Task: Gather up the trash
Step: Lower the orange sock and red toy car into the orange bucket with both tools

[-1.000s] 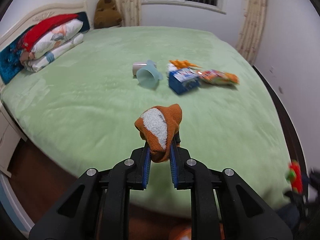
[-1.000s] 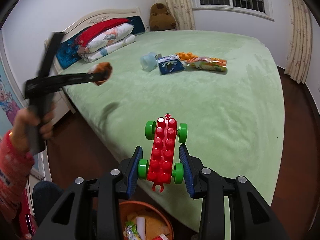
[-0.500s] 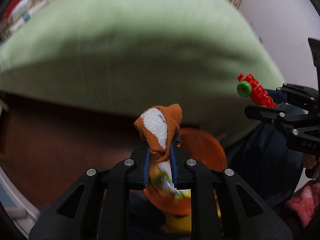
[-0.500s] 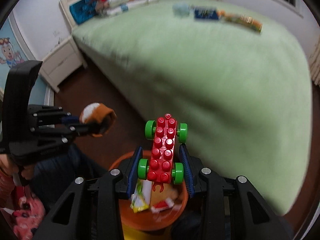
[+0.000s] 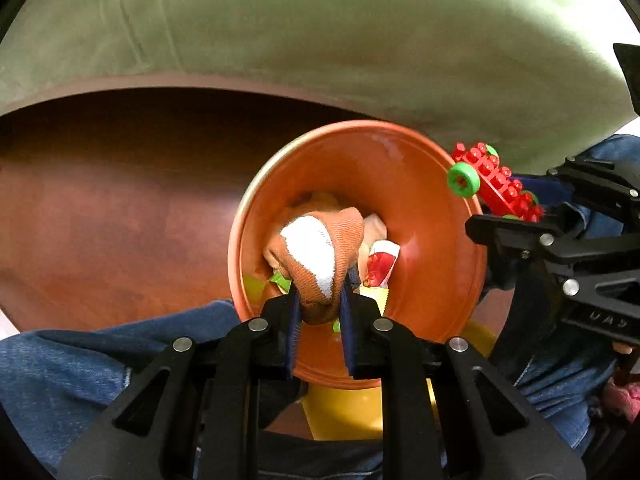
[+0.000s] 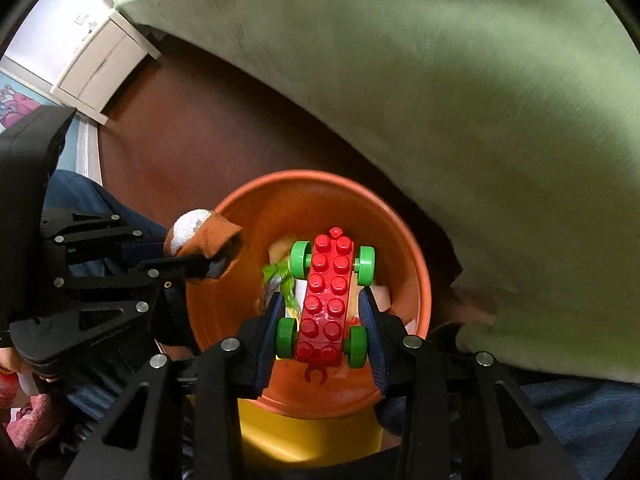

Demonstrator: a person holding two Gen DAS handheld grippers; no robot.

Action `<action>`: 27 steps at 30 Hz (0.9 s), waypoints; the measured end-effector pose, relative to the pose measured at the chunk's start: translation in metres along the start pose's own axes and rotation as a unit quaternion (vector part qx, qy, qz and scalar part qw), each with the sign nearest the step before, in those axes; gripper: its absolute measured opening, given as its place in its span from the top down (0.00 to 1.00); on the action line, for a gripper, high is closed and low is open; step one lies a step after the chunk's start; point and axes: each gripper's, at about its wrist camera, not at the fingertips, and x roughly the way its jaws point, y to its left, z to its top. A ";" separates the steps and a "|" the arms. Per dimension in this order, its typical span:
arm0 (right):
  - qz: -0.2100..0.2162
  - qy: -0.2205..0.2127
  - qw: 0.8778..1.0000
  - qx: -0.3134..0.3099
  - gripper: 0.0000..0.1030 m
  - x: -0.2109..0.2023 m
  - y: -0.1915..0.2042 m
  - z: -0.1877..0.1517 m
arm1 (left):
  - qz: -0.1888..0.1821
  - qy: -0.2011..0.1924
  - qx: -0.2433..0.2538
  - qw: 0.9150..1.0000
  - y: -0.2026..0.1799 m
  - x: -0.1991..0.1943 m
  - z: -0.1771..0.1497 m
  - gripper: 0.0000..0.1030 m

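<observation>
Sock point(image 5: 316, 256) is pinched by left gripper point(image 5: 320, 320) over orange bin point(image 5: 420, 184); toy car point(image 6: 326, 304) is clamped by right gripper point(image 6: 324, 332) above it.

Both of your wrist views are evenly lit by soft indoor light with no hard shadows. Heavy fisheye bending curves the green bedspread point(image 5: 320, 28) into a dome, and black vignette fills the corners. The bedspread looks smeared by motion blur in both views, most strongly toward the right edge of your right wrist view. A pale glare streak sits on the upper rim of the orange bin point(image 5: 384, 144); inside, its far wall is bright. The floor point(image 5: 100, 208) under the bed edge falls into dark shadow. Your gripper bodies at the bottom are sharp, their screw heads catching small highlights.
</observation>
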 end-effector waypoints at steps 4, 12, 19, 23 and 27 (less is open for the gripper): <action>-0.001 0.009 1.000 0.006 0.63 0.007 -0.001 0.001 | 0.004 0.009 0.002 1.000 -0.002 0.006 -0.002 0.84; 0.000 0.022 1.000 0.012 0.63 0.012 -0.006 -0.006 | 0.011 0.030 0.004 0.999 -0.009 0.024 -0.008 0.84; 0.003 0.034 0.999 0.027 0.58 0.018 -0.013 0.001 | 0.023 0.042 0.000 0.999 -0.006 0.027 -0.009 0.64; 0.000 0.028 0.999 0.038 0.42 0.017 -0.017 0.003 | 0.026 0.038 -0.005 0.999 -0.005 0.026 -0.009 0.49; -0.002 0.026 0.999 0.038 0.42 0.018 -0.016 0.004 | 0.027 0.042 -0.005 0.999 -0.005 0.026 -0.010 0.49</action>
